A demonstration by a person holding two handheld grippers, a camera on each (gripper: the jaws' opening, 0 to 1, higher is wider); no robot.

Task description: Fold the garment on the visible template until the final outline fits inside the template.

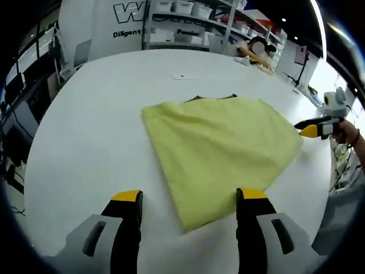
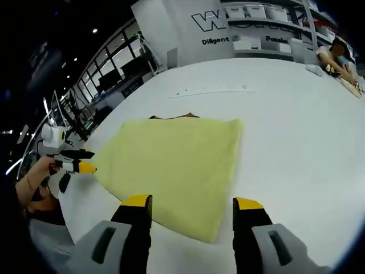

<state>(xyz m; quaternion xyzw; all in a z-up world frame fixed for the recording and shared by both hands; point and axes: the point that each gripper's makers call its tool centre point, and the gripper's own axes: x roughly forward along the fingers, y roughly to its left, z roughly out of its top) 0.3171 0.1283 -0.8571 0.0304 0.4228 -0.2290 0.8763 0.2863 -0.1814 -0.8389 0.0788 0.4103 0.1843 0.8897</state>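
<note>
The yellow garment [image 1: 219,151], already folded, lies flat on the white table [image 1: 85,125], a brown template [image 1: 215,97] edge peeking out behind it. Left gripper [image 1: 191,200] and right gripper [image 2: 191,204] hover wide open, holding nothing. For the next fold, pinch matching corners and lay edges squarely over the template.

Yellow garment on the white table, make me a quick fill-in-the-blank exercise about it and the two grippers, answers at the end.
1. The garment lying on the table is ____ in colour.
2. In the left gripper view, the left gripper has its jaws ____, with nothing between them.
3. A dark ____ edge of the template peeks out beyond the garment's far edge.
4. The tips of the right gripper are ____.

Answers: yellow; open; brown; yellow
</note>
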